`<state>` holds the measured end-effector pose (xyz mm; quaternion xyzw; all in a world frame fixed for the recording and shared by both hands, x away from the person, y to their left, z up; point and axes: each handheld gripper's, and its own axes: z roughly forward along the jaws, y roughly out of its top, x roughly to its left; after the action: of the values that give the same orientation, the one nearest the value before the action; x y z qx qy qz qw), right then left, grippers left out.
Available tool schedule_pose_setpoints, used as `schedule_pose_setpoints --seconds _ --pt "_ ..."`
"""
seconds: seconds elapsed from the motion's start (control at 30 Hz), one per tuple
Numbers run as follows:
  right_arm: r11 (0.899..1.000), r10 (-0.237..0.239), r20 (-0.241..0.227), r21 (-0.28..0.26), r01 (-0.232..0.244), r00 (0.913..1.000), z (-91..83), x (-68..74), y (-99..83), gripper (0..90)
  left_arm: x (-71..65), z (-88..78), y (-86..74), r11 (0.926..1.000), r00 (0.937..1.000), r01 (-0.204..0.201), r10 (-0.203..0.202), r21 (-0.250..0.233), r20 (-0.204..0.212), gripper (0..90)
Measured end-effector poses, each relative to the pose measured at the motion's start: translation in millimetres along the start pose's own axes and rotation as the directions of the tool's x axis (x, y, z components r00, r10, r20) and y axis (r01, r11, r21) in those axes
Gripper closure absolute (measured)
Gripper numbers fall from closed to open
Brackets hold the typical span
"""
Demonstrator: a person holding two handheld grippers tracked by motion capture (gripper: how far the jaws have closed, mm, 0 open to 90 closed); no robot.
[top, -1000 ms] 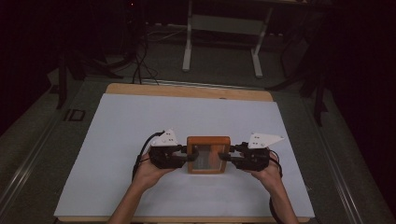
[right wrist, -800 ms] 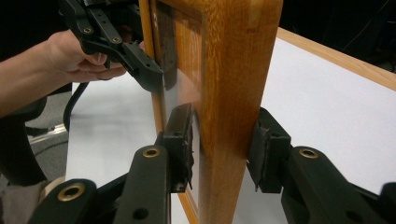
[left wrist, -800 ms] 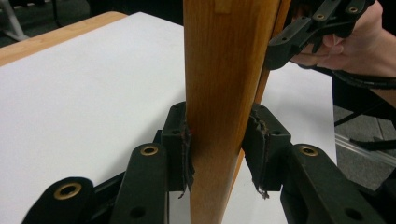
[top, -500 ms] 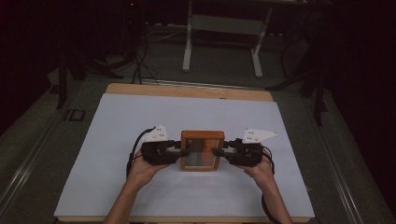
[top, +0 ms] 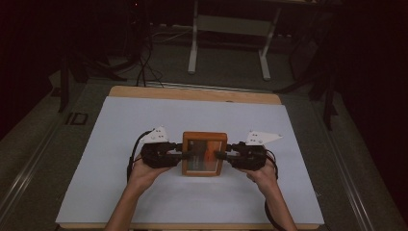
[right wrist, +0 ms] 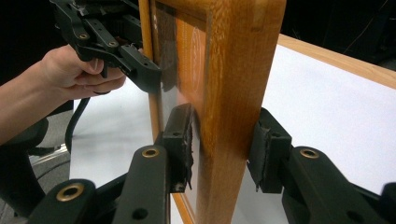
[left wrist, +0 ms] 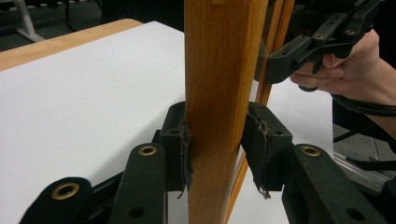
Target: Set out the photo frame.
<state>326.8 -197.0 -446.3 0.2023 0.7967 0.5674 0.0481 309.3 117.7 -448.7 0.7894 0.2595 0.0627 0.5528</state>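
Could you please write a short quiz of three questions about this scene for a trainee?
1. True or false: the left hand-held gripper is shut on the wooden frame.
2. Which side of the frame does the right hand-held gripper hold? A. the person's right side B. the far side C. the near side
3. Fill in: the frame is over a ___ sheet.

Key: 1 true; 2 A; 3 white.

A wooden table (top: 192, 93) stands on a dark floor (top: 231, 72). A big white sheet (top: 192, 120) lies flat on top of the table and covers almost all of it. A strip of bare wood shows along the far edge, and a thin strip along the near edge. The white sheet looks smooth and plain.
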Motion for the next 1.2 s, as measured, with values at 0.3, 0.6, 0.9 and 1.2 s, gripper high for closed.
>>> schedule_pose_setpoints --seconds 0.3,0.6,0.9,1.2 --pt "0.999 0.027 0.013 0.018 -0.028 0.9995 6.3 -1.3 -4.9 63.5 8.5 3.0 -5.8 0.9997 0.9997 0.02 -0.021 0.015 0.01 62.2" --pt "0.998 0.058 0.013 0.018 -0.058 0.9983 9.9 -6.3 -11.0 63.4 12.8 8.4 -10.1 0.9993 0.9994 0.033 -0.033 0.019 0.003 62.0" --pt "0.997 0.079 0.016 0.022 -0.079 0.9968 13.7 -10.8 -16.2 63.2 15.9 12.3 -14.3 0.9986 0.9988 0.048 -0.048 0.02 -0.006 61.6" --pt "0.996 0.088 0.024 0.028 -0.089 0.9958 14.9 -13.7 -19.5 62.7 18.0 16.5 -17.8 0.998 0.9983 0.059 -0.058 0.024 -0.007 61.6"
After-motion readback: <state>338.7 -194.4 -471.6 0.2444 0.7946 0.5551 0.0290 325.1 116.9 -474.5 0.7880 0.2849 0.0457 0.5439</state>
